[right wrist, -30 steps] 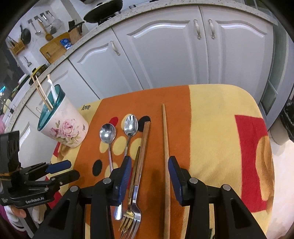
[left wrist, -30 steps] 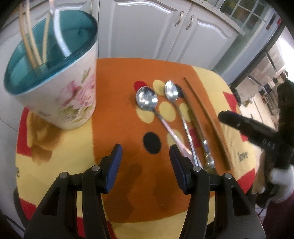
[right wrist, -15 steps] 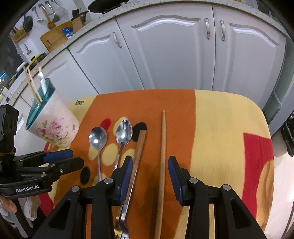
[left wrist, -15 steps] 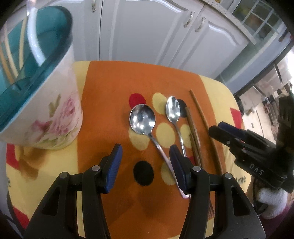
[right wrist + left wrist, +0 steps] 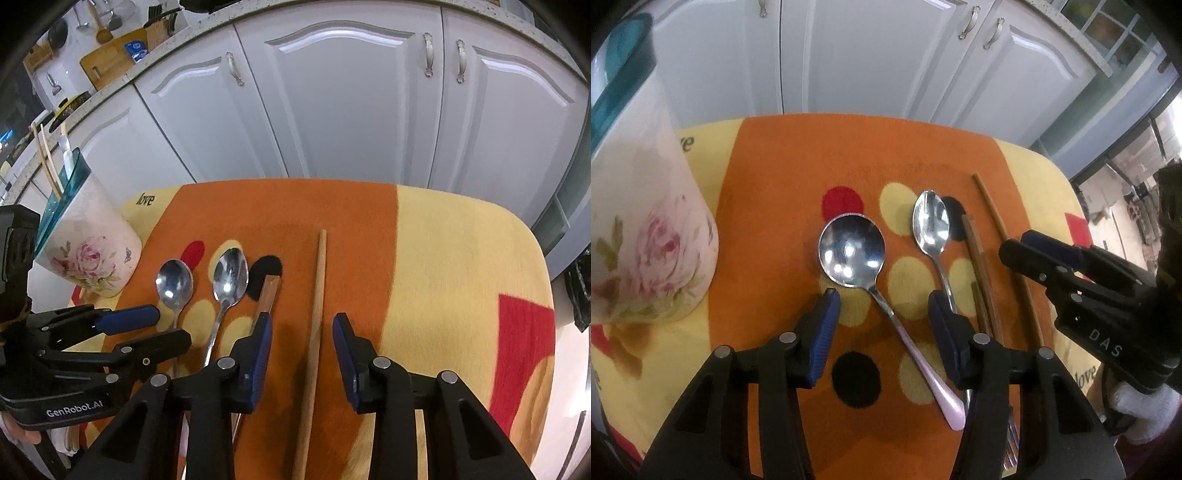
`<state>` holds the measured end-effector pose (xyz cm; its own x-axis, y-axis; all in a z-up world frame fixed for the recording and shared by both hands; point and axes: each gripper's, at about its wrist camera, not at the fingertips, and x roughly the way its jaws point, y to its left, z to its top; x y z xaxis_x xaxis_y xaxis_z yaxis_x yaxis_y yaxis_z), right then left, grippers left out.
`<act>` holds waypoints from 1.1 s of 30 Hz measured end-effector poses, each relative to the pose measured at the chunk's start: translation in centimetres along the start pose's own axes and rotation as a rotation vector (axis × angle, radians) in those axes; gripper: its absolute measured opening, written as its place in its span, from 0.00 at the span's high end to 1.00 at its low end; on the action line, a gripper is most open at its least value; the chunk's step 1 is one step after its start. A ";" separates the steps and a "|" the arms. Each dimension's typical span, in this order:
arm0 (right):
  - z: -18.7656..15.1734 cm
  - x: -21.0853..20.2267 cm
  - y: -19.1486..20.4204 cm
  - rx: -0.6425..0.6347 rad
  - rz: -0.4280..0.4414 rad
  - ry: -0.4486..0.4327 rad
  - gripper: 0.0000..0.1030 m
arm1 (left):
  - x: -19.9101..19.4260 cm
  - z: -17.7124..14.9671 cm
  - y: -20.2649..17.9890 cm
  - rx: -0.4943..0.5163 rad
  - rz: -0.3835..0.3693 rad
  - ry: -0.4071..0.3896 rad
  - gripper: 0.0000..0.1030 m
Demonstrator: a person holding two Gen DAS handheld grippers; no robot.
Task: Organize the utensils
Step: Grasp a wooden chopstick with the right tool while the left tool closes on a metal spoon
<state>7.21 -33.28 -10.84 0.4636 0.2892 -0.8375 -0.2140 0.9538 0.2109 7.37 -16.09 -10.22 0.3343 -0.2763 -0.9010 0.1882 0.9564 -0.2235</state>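
Here my left gripper (image 5: 882,306) hangs with its jaws spread wide and empty over the handle of the round soup spoon (image 5: 851,251), which lies on the orange and yellow cloth (image 5: 798,166) covering the table. Just to its right lies the oval spoon (image 5: 931,223), then a brown-handled utensil (image 5: 979,258) and a single wooden chopstick (image 5: 993,218). My right gripper (image 5: 301,334) also has its jaws parted, holding nothing, straddling that chopstick (image 5: 317,295) above the cloth (image 5: 443,240). The floral cup (image 5: 88,251) with a teal rim stands at the left end of the table, with pale chopsticks (image 5: 46,158) and a white handle upright inside it.
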 end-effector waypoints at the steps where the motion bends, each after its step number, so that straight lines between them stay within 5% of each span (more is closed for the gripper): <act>1: 0.1 0.1 0.0 -0.001 -0.002 0.001 0.68 | 0.0 0.1 0.0 -0.001 -0.003 0.000 0.54; 10: 0.8 1.4 -0.4 -0.032 -0.052 0.000 0.91 | 0.2 0.0 -0.5 0.031 0.008 -0.003 0.50; 20: 0.6 1.1 -1.0 -0.022 -0.037 -0.004 0.92 | 0.5 -0.5 -1.6 0.085 0.054 -0.018 0.47; 24: 0.6 1.1 -1.2 -0.014 -0.025 -0.005 0.92 | 0.7 -0.5 -1.8 0.099 0.011 -0.002 0.32; 29: 0.6 1.1 -1.3 -0.020 -0.015 -0.006 0.92 | 0.8 -0.5 -2.3 0.117 0.025 0.009 0.33; 30: 0.6 1.1 -1.3 -0.021 -0.011 -0.006 0.92 | 0.8 -0.5 -2.4 0.117 0.030 0.010 0.35; 33: 0.5 0.9 -1.3 -0.028 -0.009 -0.007 0.93 | 0.8 -0.3 -2.0 0.091 0.062 -0.012 0.73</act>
<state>8.32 -34.20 -11.66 0.4718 0.2811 -0.8357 -0.2337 0.9538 0.1889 7.03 -18.21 -10.59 0.3587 -0.2187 -0.9075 0.2498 0.9592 -0.1324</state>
